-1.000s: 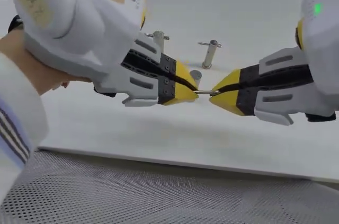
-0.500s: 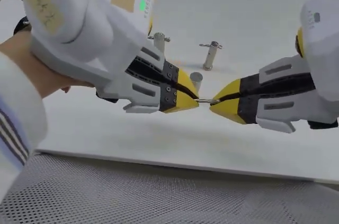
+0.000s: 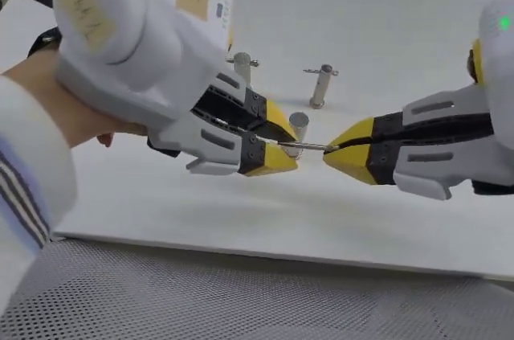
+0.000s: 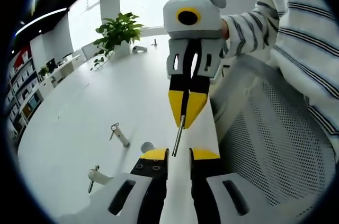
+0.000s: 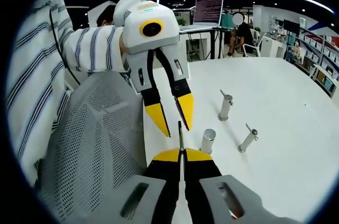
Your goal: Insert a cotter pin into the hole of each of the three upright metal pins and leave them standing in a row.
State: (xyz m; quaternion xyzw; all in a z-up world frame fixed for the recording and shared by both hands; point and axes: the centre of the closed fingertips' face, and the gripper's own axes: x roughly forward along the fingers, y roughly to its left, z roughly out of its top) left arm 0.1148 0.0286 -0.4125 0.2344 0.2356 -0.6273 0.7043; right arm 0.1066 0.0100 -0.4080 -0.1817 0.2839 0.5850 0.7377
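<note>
**Cotter pin held out between the two grippers**

Watching from beside the bench. The right gripper (image 3: 329, 150) has its yellow-tipped jaws squeezed fully together on one end of the cotter pin (image 3: 309, 145). The pin is a thin, straight, silvery bit of wire that pokes out roughly level from those tips toward the left gripper (image 3: 291, 149).

The left gripper's jaws are parted a little, and the free end of the wire sits in the gap between them. In the left gripper view the wire looks clear of both tips, so as far as I can see that gripper isn't pinching anything. The two grippers are nose to nose just above the white table (image 3: 161, 195), close to its near edge, where a grey mesh surface (image 3: 201, 300) begins. A hand (image 3: 64, 107) in a striped sleeve grips the left one.

Just behind the wire stands the bare metal pin (image 3: 299, 124), a short grey cylinder with a flat round top. It's upright with nothing through it, and I can't tell if the wire touches it.

Further back are the back-left metal pin (image 3: 242, 67) and the back-right metal pin (image 3: 321, 84). Both are upright, each with a thin wire stuck crosswise near its top. The three make a loose triangle, not a straight row.
</note>
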